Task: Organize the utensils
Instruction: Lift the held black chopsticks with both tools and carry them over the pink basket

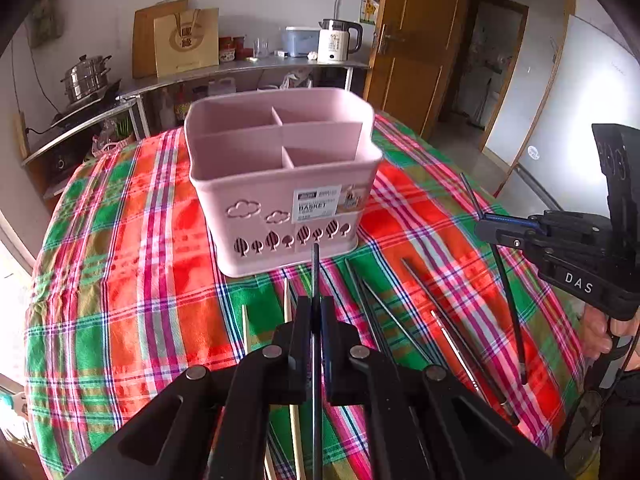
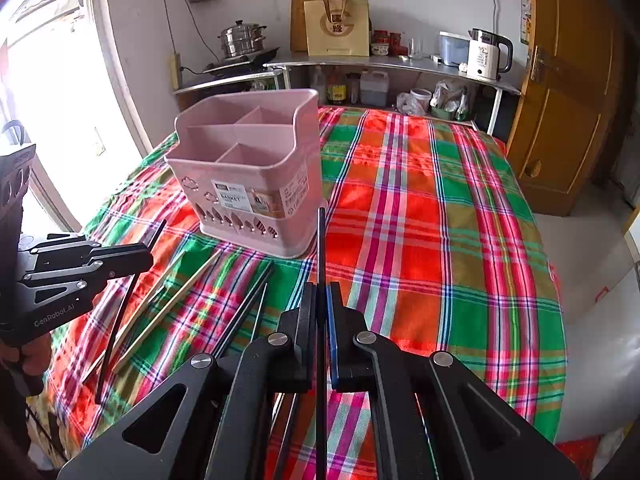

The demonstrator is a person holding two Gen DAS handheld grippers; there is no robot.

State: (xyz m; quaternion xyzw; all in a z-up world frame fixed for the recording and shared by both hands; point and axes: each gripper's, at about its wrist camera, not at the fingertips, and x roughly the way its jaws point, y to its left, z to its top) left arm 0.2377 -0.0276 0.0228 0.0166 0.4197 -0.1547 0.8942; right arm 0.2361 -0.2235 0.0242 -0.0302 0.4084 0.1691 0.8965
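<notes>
Each hand-held gripper (image 1: 316,312) (image 2: 320,300) clamps one black chopstick (image 1: 315,272) (image 2: 321,240)

My left gripper (image 1: 316,312) is clamped tight, its two black fingers (image 1: 300,344) pressed together on a thin dark chopstick (image 1: 316,280) that runs straight out past the tips. It points steeply down from above the near edge of the tablecloth. My right gripper (image 2: 322,300) sits the same way, jaws closed on a second dark chopstick (image 2: 321,248) and angled downward. In the right wrist view my left hand (image 2: 30,354) wraps the handle low at the frame's left edge; in the left wrist view my right hand's fingers (image 1: 598,330) curl round the other handle.
</notes>
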